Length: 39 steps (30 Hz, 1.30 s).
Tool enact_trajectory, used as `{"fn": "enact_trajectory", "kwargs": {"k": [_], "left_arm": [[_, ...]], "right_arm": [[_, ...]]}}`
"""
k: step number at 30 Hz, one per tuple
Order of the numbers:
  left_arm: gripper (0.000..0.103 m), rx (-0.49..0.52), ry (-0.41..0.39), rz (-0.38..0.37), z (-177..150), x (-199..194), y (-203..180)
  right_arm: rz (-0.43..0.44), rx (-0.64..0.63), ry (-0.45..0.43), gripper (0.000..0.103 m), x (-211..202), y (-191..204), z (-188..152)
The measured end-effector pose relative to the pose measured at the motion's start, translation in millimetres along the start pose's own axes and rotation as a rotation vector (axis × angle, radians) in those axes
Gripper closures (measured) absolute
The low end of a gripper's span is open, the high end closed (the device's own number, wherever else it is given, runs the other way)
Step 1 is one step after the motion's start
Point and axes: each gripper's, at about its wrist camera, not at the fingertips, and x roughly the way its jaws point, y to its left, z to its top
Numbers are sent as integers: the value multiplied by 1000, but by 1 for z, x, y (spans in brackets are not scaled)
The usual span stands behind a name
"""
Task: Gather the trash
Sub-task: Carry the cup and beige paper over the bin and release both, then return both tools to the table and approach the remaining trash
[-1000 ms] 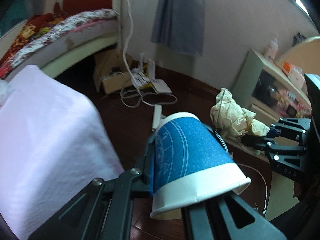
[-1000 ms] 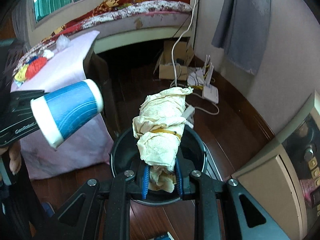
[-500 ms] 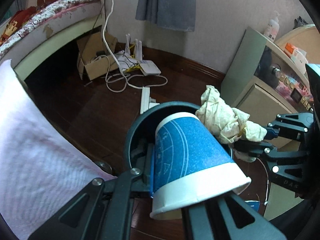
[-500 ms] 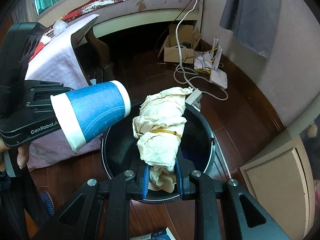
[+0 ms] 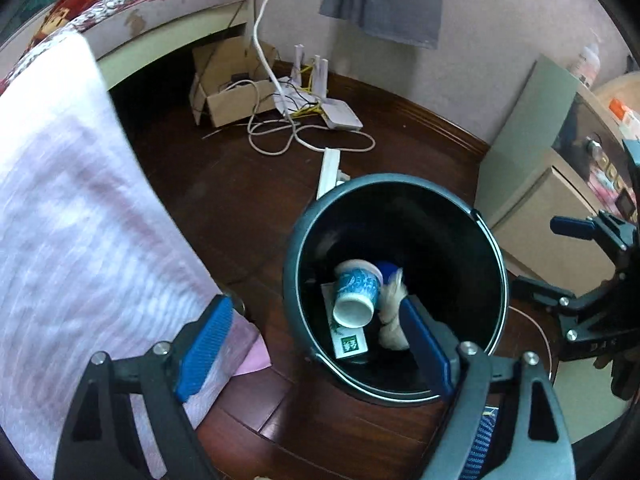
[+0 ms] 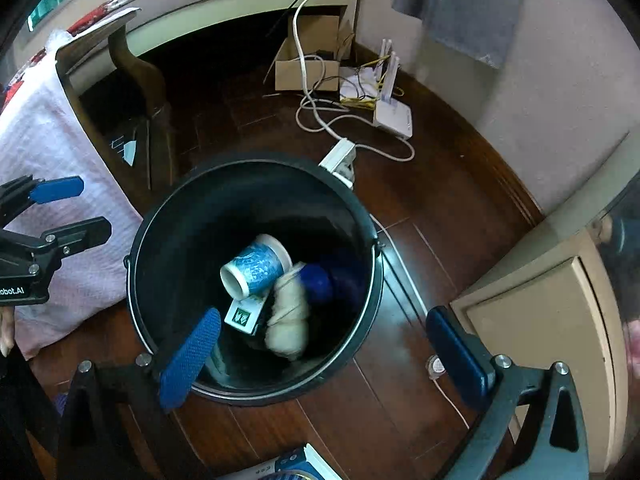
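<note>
A black bin stands on the dark wood floor. Inside it lie a blue paper cup on its side, a crumpled cream paper wad, a small green-and-white box and a dark blue object. My left gripper is open and empty above the bin's near rim. My right gripper is open and empty above the bin. Each gripper also shows at the edge of the other's view, open.
A table with a pink cloth stands left of the bin. A cardboard box, white cables, a router and a power strip lie on the floor behind. A beige cabinet stands at the right.
Both grippers have opened. The blue cup and the paper wad have dropped from them into the bin.
</note>
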Motion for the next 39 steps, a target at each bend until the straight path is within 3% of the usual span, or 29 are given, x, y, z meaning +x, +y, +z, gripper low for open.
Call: {"fn": "enact_trajectory", "kwargs": {"k": [19,30,39], "left_arm": [[6,-24,-165,62,11,-78,16],[2,-64,-276,145,9,-136,53],[2,-143,-316,216,-6,-161,95]], "right_arm": [[-8,19,-146,0,-74,29,35],[28,-11,-248,0,-112,65,58],[83,-59,-298,0,-124,110,73]]}}
